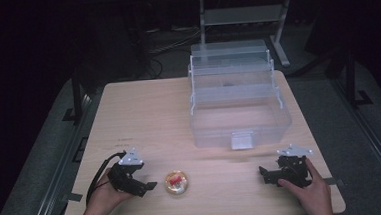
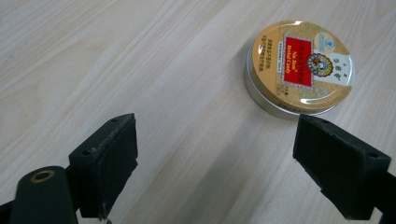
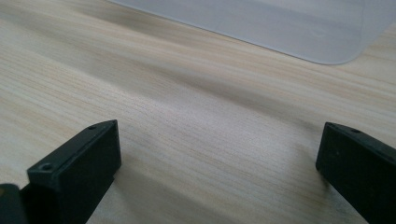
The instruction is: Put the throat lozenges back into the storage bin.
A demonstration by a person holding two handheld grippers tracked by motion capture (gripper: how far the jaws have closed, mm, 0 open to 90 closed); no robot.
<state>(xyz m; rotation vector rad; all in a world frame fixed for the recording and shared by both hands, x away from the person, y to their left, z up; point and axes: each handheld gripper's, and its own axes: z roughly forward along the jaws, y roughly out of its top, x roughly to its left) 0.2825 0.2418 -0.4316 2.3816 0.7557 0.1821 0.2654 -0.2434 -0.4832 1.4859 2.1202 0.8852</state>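
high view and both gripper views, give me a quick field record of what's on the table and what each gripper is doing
table: light wood
box: clear plastic, lid open, tiered trays raised, far right of the table
tin: round, gold and red lid, lying flat near the front edge
left gripper: open, holding nothing, beside the tin, not touching it
right gripper: open, holding nothing, in front of the box

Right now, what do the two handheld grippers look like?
Both are black. The left gripper and right gripper each carry a pale grey three-cornered plate on top. A black cable loops from the left one. Their fingers are blocky black pads with small screw holes. No sleeves visible.
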